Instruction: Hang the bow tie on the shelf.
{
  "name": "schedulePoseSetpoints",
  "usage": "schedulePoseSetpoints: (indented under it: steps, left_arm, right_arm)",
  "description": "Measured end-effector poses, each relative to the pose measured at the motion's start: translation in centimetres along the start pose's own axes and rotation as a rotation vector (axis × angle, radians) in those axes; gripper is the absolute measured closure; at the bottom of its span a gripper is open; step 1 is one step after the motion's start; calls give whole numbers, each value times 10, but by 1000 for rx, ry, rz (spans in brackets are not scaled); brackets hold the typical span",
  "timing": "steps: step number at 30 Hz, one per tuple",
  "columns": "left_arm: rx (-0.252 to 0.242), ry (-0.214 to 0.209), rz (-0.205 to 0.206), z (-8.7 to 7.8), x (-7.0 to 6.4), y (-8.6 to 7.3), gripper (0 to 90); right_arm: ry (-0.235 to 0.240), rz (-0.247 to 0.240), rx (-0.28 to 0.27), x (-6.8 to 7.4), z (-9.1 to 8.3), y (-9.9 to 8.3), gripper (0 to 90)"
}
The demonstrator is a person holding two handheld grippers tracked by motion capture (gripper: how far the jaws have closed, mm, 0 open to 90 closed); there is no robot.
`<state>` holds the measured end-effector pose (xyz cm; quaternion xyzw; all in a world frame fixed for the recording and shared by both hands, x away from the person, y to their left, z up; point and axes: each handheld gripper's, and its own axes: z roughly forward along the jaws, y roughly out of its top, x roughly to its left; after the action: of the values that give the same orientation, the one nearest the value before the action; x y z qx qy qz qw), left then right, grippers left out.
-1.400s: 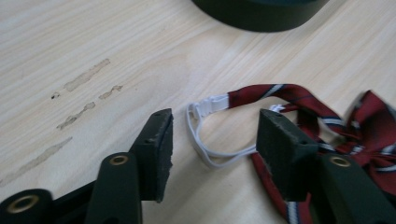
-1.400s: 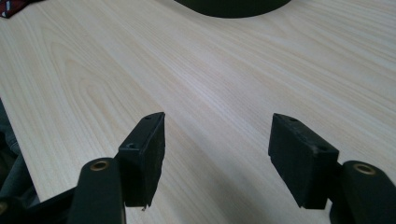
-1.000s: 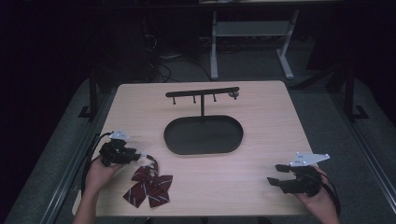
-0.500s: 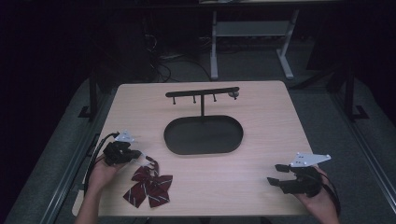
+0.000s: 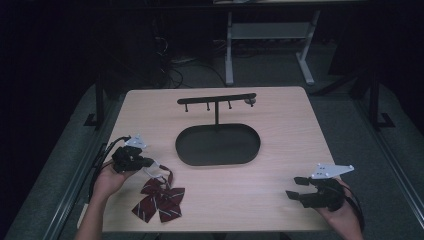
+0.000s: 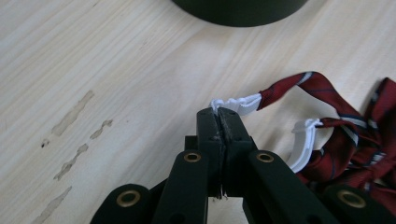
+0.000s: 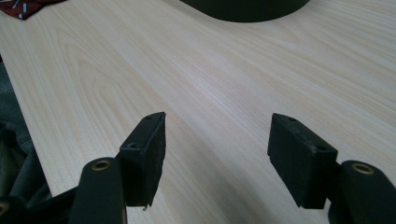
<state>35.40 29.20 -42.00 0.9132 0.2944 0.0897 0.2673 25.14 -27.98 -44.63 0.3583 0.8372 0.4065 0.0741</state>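
Wood table [image 5: 280,150]: bow tie's [image 5: 160,200] white strap [image 6: 236,103] in L claw [image 6: 218,113].

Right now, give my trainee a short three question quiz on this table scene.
1. True or false: the left tongs are shut on the bow tie's white strap.
2. Are the right tongs open or shut?
3. What stands behind the bow tie: A) a black hook stand on an oval tray, B) a red bowl, C) a glass jar?

Key: 1 true; 2 open; 3 A.
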Motion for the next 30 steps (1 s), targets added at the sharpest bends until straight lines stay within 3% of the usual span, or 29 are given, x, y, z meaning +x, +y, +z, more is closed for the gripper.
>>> schedulePoseSetpoints:
  steps: [14,30]
  left_arm:
    - [-15,-54,70,-26,-8,23,883]
    - [-53,-38,124,-62,-16,45,881]
  right_arm:
    - [21,20,-11,-8,1,-3,362]
    - [24,27,-7,-7,7,-3,349]
